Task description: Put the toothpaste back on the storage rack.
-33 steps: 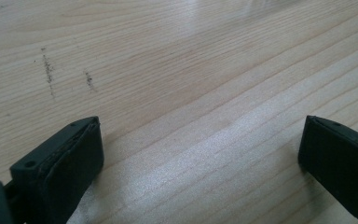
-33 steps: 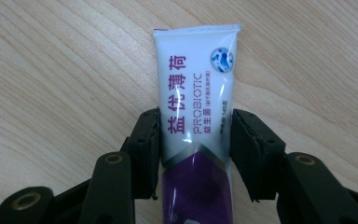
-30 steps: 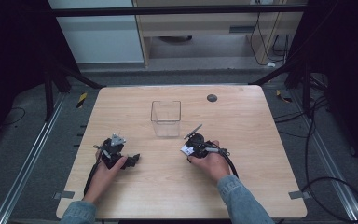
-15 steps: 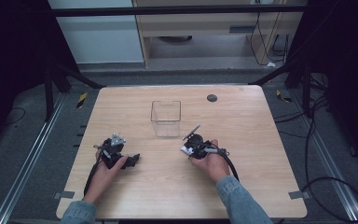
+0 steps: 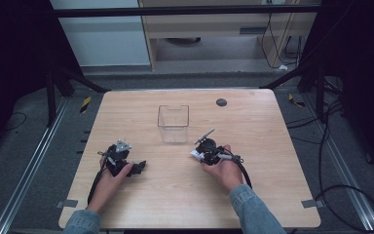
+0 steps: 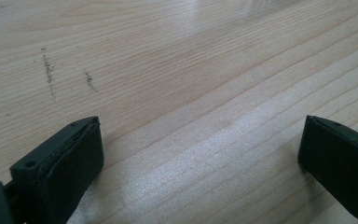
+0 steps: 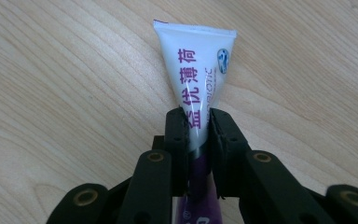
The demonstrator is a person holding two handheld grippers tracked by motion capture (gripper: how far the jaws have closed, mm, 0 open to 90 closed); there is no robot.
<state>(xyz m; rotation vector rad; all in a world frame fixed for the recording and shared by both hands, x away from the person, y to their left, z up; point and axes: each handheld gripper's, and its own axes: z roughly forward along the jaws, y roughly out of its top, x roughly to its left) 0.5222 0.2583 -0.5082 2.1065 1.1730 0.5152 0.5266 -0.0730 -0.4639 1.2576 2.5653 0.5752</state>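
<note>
Presently on the table (image 5: 272,195):

Tube (image 7: 196,79): white, purple print, flat crimped end pointing away from the right hand. Its long axis runs straight out along the jaws' own line in the right gripper view. Lies low over the wood near the table's middle, on the person's right; whether it rests on the surface or is just lifted I cannot tell.

Right gripper (image 7: 198,128): jaws have just been closing and now pinch the tube across its lower body, pads pressed on both flat faces. In the high view this gripper (image 5: 205,150) sits just in front of, and to the right of, the box.

Box (image 5: 173,123): clear, open-topped, upright, near the table's centre. It is the nearest receptacle, so probably the destination. From the jaws it lies up and to the left in the high view, near but apart. The right hand is the closer of the two.

Left gripper (image 6: 200,154): jaws wide, nothing between them, bare wood beneath. In the high view it (image 5: 126,163) stands well apart from the tube, at the left.

Disc (image 5: 221,102): small, dark, beyond the box to the right, off the likely path.

Open room: bare wood all round the box; table edges well away from both hands. The box rim is the one edge the tube's long end could catch.
</note>
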